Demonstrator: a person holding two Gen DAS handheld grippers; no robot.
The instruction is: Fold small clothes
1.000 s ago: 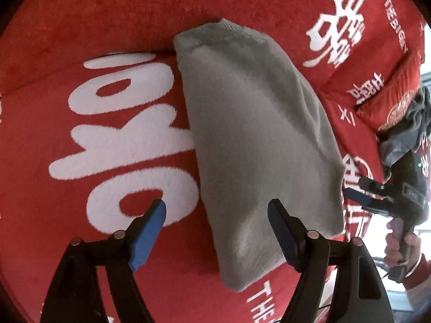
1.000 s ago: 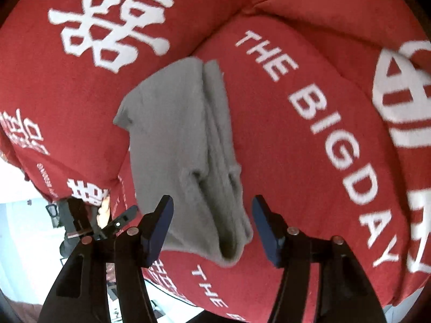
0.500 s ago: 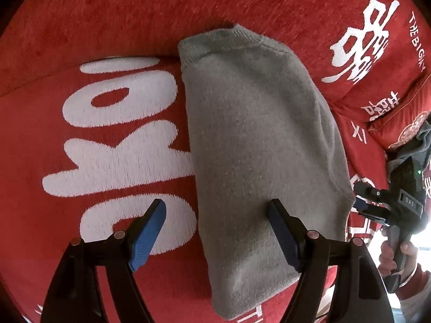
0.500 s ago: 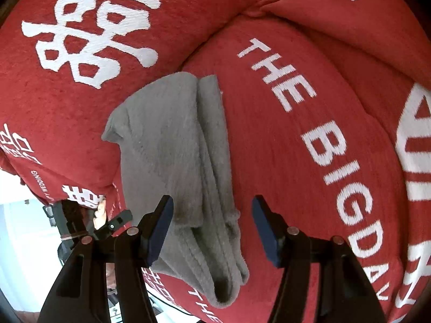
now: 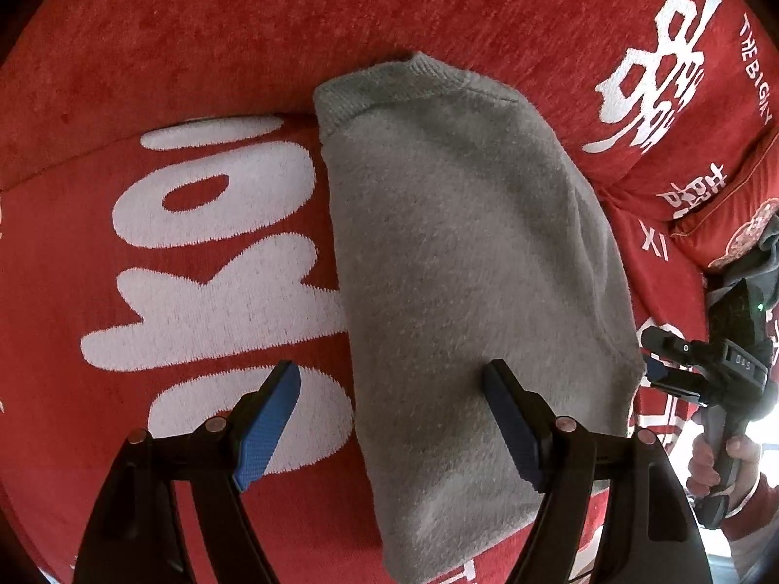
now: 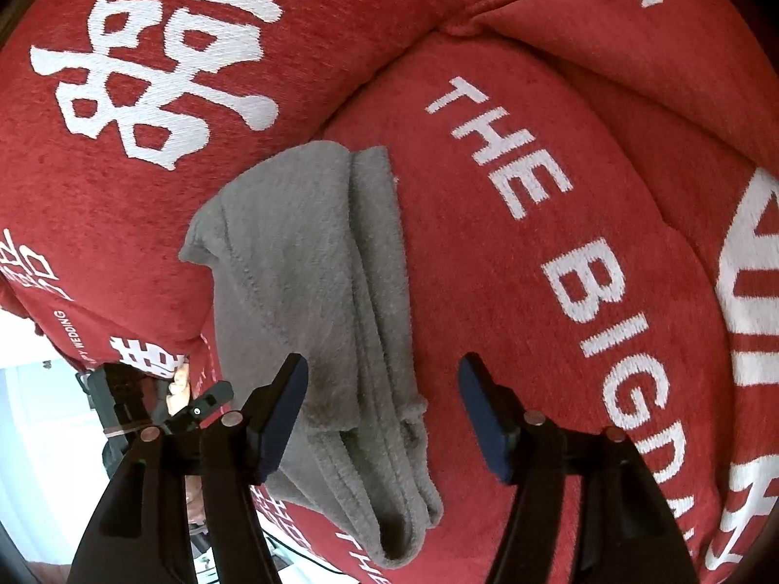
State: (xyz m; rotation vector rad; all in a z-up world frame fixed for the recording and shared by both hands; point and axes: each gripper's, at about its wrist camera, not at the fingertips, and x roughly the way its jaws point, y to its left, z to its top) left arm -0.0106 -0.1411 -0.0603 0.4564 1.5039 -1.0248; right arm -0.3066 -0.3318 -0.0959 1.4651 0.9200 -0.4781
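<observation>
Grey knit garment [image 5: 467,263] looks soft, light, floppy; best pinched at its layered edge between the right gripper's [image 6: 382,411] empty, widening jaws. Left gripper [image 5: 392,421], likewise opening, holds nothing.

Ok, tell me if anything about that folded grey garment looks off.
The grey garment is folded but sits askew: its near end hangs past the front edge of the red cushion, and the stacked hems at that end are uneven. No damage shows. Both grippers are open above it.

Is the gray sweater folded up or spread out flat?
Folded. The gray sweater lies as a narrow bundle on the red cover, stacked hem layers showing at its near end.
</observation>
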